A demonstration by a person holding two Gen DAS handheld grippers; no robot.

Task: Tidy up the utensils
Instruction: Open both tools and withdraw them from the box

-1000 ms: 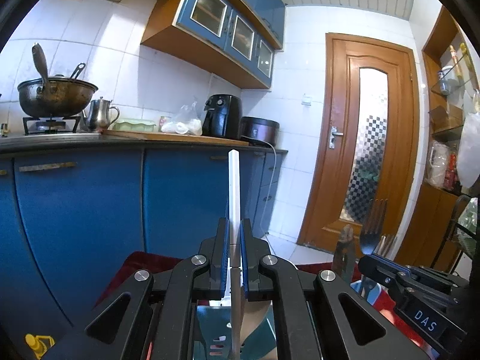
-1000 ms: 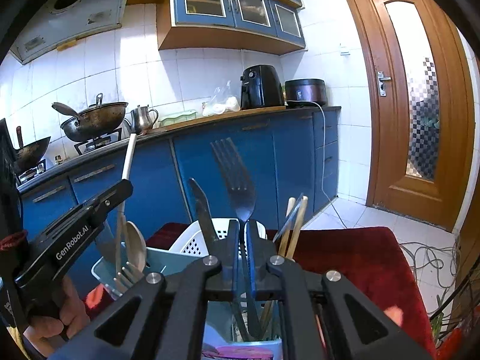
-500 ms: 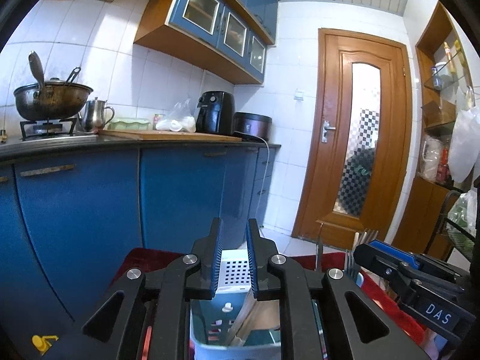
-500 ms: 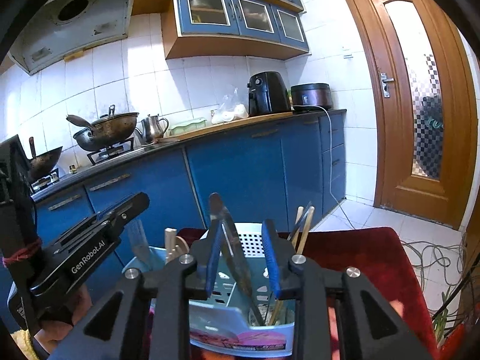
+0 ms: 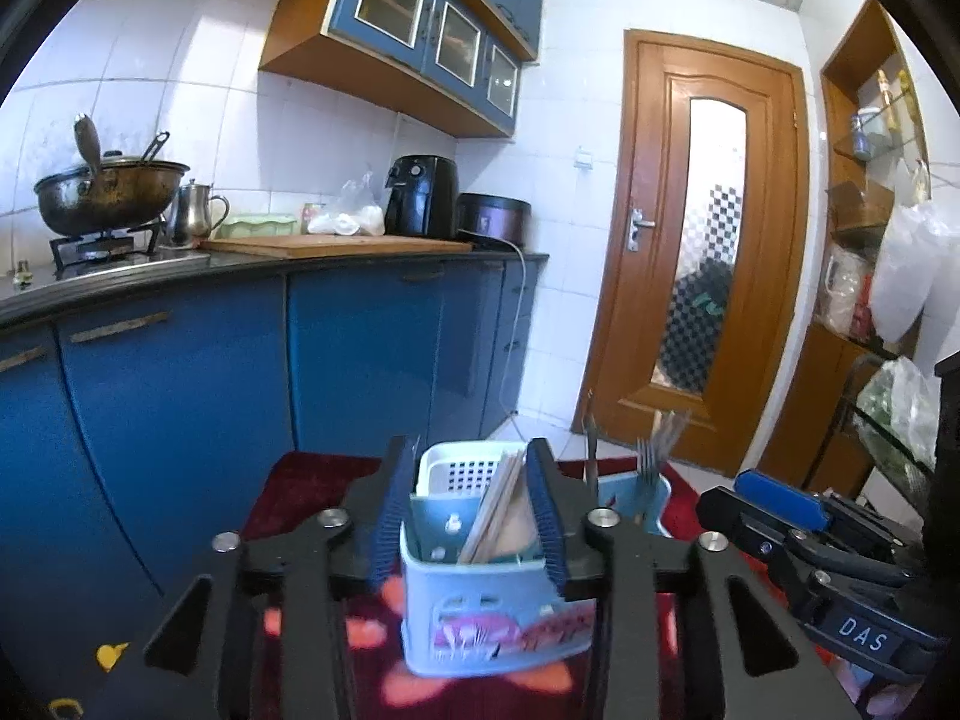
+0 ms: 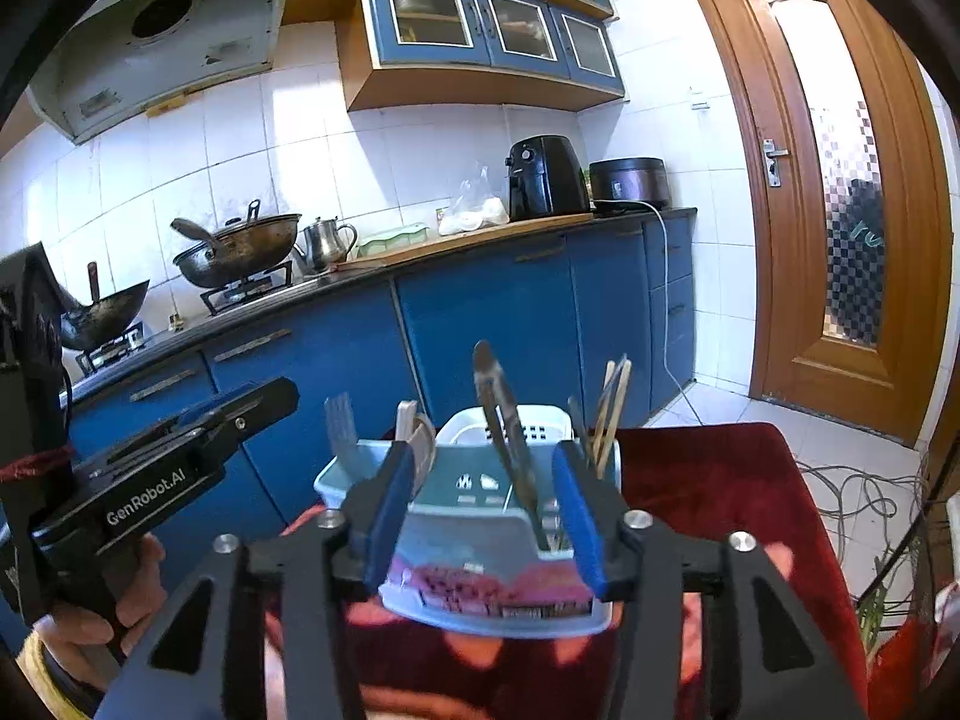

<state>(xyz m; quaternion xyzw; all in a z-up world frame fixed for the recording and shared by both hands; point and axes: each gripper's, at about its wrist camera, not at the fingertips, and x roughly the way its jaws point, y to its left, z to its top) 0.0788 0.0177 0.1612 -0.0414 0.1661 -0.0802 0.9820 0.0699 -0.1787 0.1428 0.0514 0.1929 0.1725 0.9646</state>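
Note:
A light blue utensil caddy with a white basket part stands on a red patterned cloth. In the left wrist view it holds a spoon and chopsticks, and a fork and a knife on its right side. My left gripper is open and empty above the caddy. In the right wrist view the caddy holds a knife, a fork, a spoon and chopsticks. My right gripper is open and empty above it.
Blue kitchen cabinets with a countertop stand behind the cloth. A wok, a kettle, an air fryer and a cooker sit on it. A wooden door is at the right. Cables lie on the floor.
Both grippers let go of their utensils, the left a white-handled one and the right a fork, which now stand in the caddy. Both opened wide and drew back.

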